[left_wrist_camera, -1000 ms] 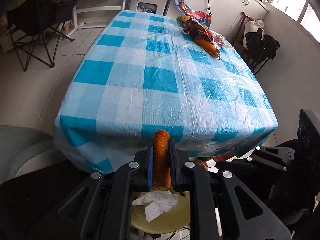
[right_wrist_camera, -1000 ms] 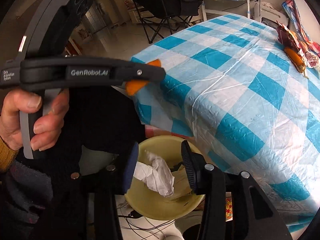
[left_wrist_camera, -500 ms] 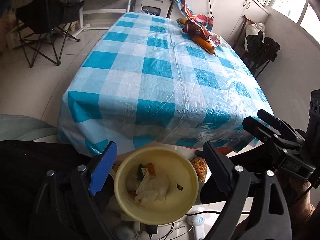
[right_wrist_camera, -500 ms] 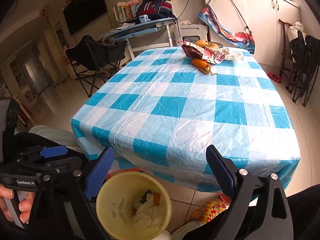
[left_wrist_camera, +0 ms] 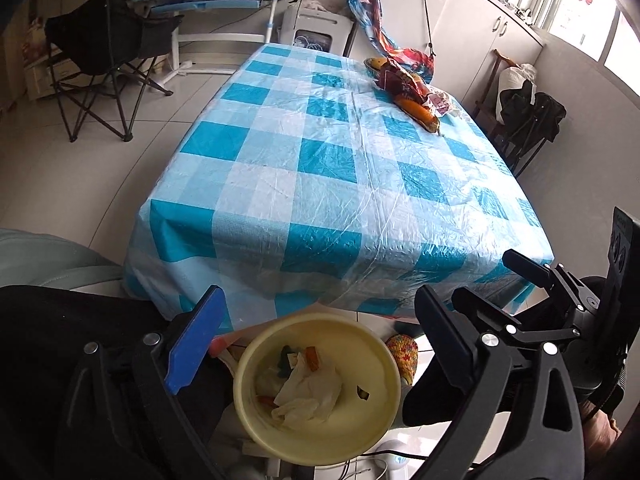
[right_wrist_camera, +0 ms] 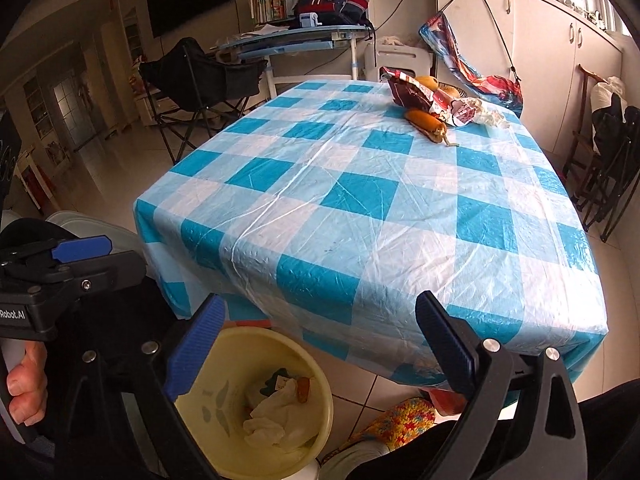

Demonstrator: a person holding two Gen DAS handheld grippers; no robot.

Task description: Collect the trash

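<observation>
Checked table [left_wrist_camera: 320,184], yellow bin [left_wrist_camera: 384,436] — both jaws wide

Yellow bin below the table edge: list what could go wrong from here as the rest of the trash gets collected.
1. The remaining trash, a snack wrapper and an orange peel, lies at the table's far end, so it must be carried the table's whole length and may drop on the checkered tablecloth.
2. The yellow bin sits partly under the table edge; a release above the cloth could miss it.
3. Both tongs, left and right, hang close together over the bin and might collide.
</observation>
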